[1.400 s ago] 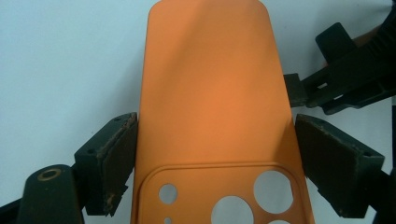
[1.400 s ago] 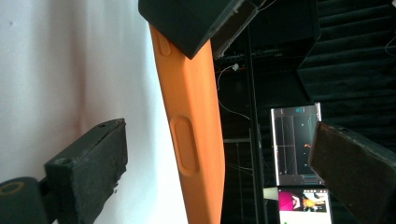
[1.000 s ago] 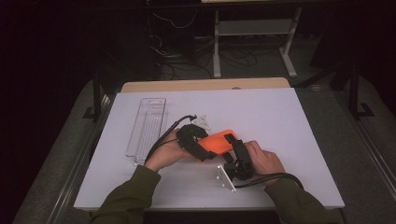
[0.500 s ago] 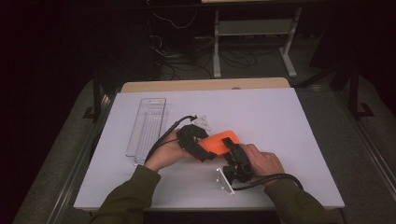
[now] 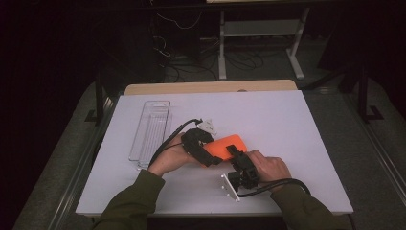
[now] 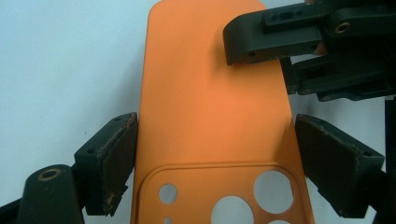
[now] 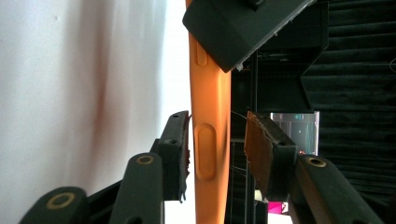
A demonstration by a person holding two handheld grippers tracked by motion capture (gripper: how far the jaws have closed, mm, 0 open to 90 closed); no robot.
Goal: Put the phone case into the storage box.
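Right hand-held gripper (image 7: 217, 149) closing round orange case (image 7: 210, 140)

White table (image 5: 287, 124) at frame centre, wooden edge strip (image 5: 210, 87) along far side. Dark room behind; grey metal stand (image 5: 261, 28) upper centre, tangled cables (image 5: 177, 67) on dark floor (image 5: 378, 143).
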